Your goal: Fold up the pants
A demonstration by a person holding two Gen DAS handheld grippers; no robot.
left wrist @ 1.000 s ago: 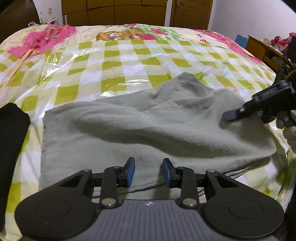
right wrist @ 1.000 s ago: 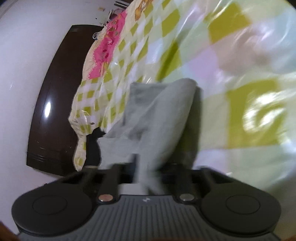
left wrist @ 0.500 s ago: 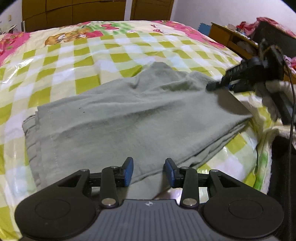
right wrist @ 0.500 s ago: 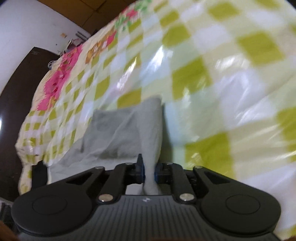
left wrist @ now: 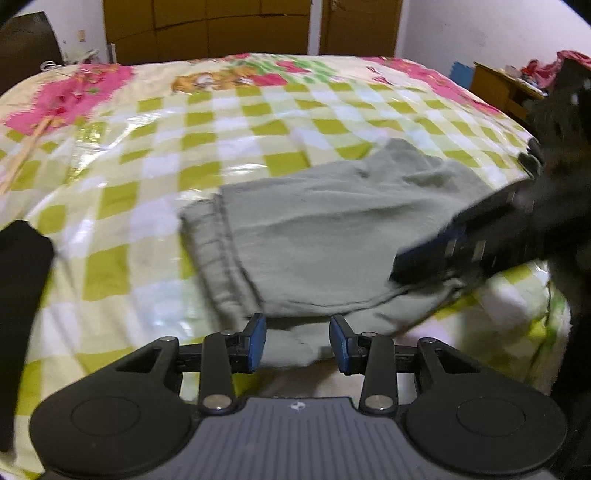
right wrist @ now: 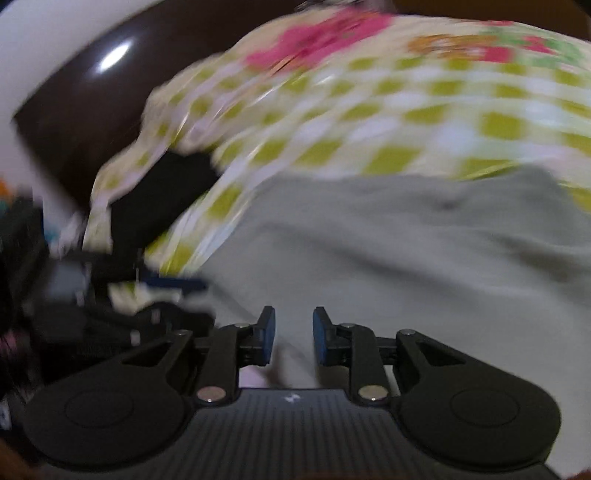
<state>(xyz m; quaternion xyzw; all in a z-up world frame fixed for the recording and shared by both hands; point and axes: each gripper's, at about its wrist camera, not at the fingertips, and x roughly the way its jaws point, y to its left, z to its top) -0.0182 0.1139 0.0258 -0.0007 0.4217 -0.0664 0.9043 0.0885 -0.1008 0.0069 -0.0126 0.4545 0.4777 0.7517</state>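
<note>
1. Checked green-and-white bedspread covers the bed, with wooden wardrobe doors at 12 o'clock in my left wrist view.
2. Grey-green pants lie folded on the bed's near right part.
3. My left gripper has its jaws released, the pants' near edge between them, ungripped.
4. My right gripper hangs over the pants, jaws parted and holding nothing; it enters the left view at 3 o'clock.
</note>
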